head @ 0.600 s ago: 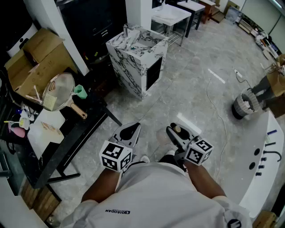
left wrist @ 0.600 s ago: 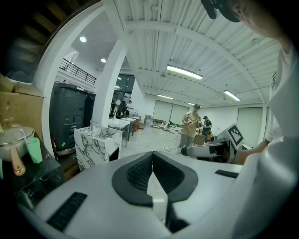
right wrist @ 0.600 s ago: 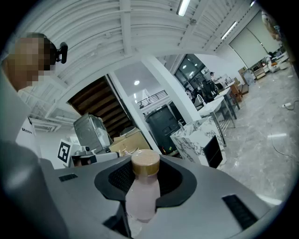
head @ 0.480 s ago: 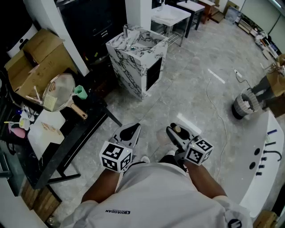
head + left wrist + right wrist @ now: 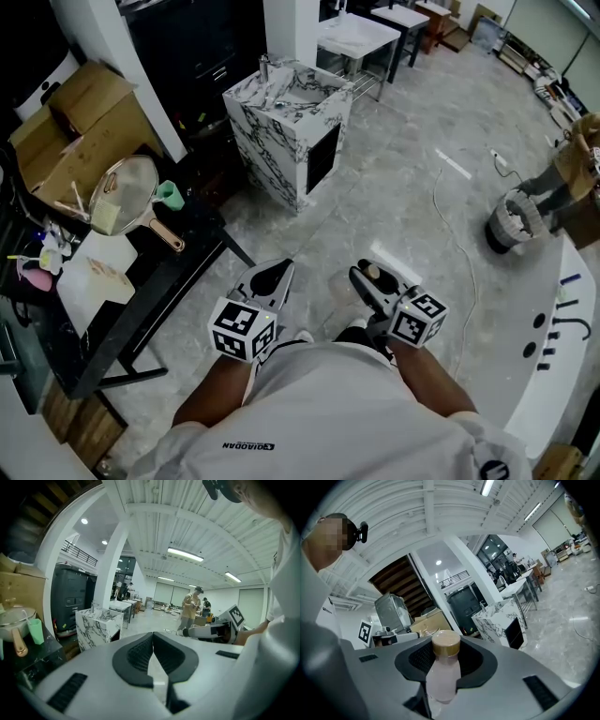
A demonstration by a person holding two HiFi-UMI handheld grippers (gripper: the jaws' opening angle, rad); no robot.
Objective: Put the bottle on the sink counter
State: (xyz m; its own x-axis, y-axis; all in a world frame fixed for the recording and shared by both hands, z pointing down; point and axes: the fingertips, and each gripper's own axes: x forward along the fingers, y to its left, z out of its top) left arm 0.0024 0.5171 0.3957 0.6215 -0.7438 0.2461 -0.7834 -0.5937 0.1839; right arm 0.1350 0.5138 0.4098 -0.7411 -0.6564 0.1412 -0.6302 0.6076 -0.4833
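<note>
Left tongs (image 5: 274, 274) closed, right tongs (image 5: 367, 275) around bottle (image 5: 443, 670)

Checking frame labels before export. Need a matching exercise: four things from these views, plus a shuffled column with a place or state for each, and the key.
Things:
1. bottle
2. left gripper
3. green cup
4. marble sink unit

Places or states:
A. stands on the floor, ahead of both grippers
B. jaws together, nothing between them
C. clamped between the jaws of the right gripper
D. on the dark table, beside the pan

Pairs: 1-C, 2-B, 3-D, 4-A
</note>
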